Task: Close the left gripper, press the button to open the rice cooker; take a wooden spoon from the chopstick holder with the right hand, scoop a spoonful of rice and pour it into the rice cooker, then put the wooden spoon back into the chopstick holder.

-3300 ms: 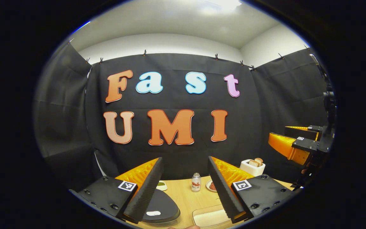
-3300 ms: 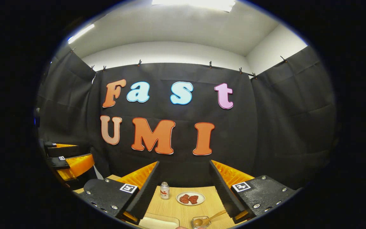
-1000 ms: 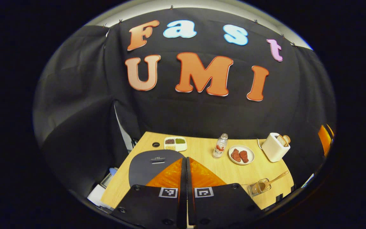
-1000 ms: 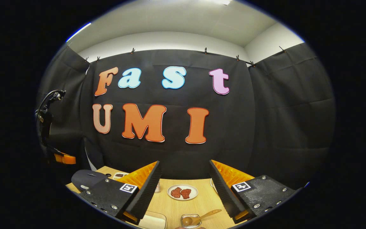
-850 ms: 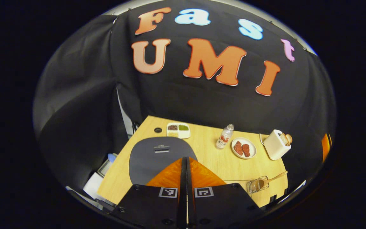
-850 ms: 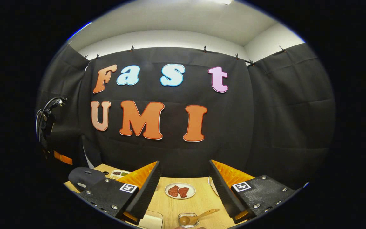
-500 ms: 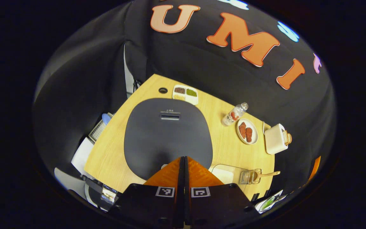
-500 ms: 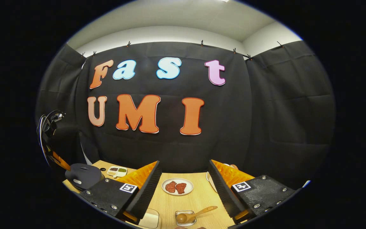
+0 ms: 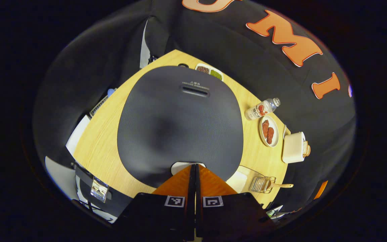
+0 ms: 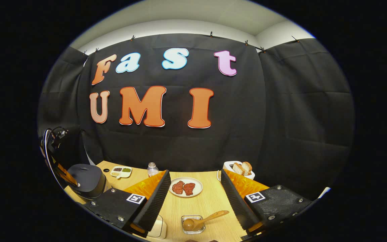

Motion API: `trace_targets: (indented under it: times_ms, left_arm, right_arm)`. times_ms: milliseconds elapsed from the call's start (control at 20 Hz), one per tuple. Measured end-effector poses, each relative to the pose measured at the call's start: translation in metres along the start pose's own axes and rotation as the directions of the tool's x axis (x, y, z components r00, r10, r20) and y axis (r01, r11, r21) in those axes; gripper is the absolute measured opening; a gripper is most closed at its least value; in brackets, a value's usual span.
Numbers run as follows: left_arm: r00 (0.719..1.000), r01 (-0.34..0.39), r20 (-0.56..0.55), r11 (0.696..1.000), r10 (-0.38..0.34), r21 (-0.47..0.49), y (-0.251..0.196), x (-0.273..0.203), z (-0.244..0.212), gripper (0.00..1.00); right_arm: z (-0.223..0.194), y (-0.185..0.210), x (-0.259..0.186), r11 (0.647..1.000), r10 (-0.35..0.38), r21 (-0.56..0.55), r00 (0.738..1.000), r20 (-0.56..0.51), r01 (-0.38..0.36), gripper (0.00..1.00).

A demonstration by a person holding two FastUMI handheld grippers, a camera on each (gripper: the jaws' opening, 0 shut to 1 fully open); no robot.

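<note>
Dark-grey rice cooker on wooden surface, lid down. Left tongs closed, empty, tips at pale button; press straight, firmly. Right tongs open, above wooden spoon.

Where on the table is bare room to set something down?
Bare wood lies left of the rice cooker, and between the meat plate and the chopstick holder. The right edge, with toaster and bottle, is crowded.
</note>
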State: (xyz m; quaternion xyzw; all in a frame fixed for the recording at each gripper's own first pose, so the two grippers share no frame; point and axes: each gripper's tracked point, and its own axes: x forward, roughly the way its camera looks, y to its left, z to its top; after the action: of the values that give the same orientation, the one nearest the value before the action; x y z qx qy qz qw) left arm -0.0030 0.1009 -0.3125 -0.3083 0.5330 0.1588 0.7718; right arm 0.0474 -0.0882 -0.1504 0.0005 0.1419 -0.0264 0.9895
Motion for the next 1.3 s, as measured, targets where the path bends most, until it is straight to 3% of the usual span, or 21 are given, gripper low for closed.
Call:
trace_targets:
  times_ms: [200, 250, 350, 400, 500, 550, 750, 900, 1050, 1100, 1150, 1200, 1300]
  left_arm:
    - [0.998, -0.01, 0.058, 0.999, 0.007, 0.049, -0.001, 0.001, -0.002, 0.07]
    - [0.997, -0.007, 0.076, 0.997, 0.002, 0.073, -0.002, -0.001, -0.004, 0.07]
    - [0.983, -0.029, 0.182, 0.989, 0.003, 0.142, -0.002, -0.012, 0.0, 0.07]
    - [0.97, -0.051, 0.244, 0.983, 0.006, 0.178, -0.005, -0.018, -0.002, 0.06]
    - [0.917, -0.111, 0.399, 0.965, 0.008, 0.236, -0.013, -0.038, 0.01, 0.01]
    - [0.875, -0.142, 0.483, 0.956, 0.0, 0.258, -0.02, -0.052, 0.02, 0.06]
    - [0.661, -0.262, 0.749, 0.922, -0.045, 0.286, -0.05, -0.128, 0.053, 0.06]
    - [0.628, -0.225, 0.774, 0.933, -0.08, 0.279, -0.06, -0.148, 0.041, 0.06]
    - [0.575, -0.255, 0.813, 0.924, -0.093, 0.286, -0.062, -0.16, 0.037, 0.08]
    - [0.561, -0.263, 0.822, 0.92, -0.101, 0.292, -0.064, -0.167, 0.033, 0.18]
    - [0.552, -0.27, 0.827, 0.915, -0.107, 0.299, -0.066, -0.172, 0.029, 0.19]
    - [0.542, -0.278, 0.833, 0.912, -0.109, 0.301, -0.066, -0.177, 0.026, 0.38]
    - [0.527, -0.291, 0.843, 0.908, -0.11, 0.301, -0.067, -0.182, 0.021, 0.53]
  right_arm:
    - [-0.012, 0.0, 0.006, 1.0, 0.009, -0.005, 1.0, -0.026, -0.009, 0.93]
    - [-0.018, -0.002, 0.007, 1.0, 0.008, -0.008, 0.999, -0.037, -0.008, 0.97]
    - [-0.032, -0.007, 0.007, 1.0, 0.0, -0.01, 0.998, -0.067, -0.001, 0.93]
    - [-0.039, -0.011, 0.007, 1.0, -0.007, -0.011, 0.997, -0.083, 0.006, 0.97]
    - [-0.056, -0.02, 0.008, 0.999, -0.029, -0.023, 0.993, -0.117, 0.027, 0.93]
    - [-0.065, -0.024, 0.009, 0.999, -0.039, -0.028, 0.99, -0.132, 0.035, 0.93]
    - [-0.096, -0.037, 0.01, 0.998, -0.056, -0.035, 0.979, -0.194, 0.05, 0.93]
    - [-0.12, -0.048, 0.013, 0.997, -0.077, -0.02, 0.967, -0.242, 0.074, 0.93]
    - [-0.148, -0.059, 0.018, 0.995, -0.099, -0.001, 0.949, -0.301, 0.104, 0.93]
    - [-0.159, -0.061, 0.019, 0.994, -0.101, 0.009, 0.941, -0.323, 0.11, 0.93]
    - [-0.169, -0.065, 0.017, 0.993, -0.105, 0.015, 0.933, -0.345, 0.117, 0.93]
    - [-0.179, -0.064, 0.017, 0.993, -0.099, 0.029, 0.926, -0.364, 0.117, 0.93]
    - [-0.195, -0.059, 0.017, 0.993, -0.076, 0.057, 0.915, -0.396, 0.107, 0.93]
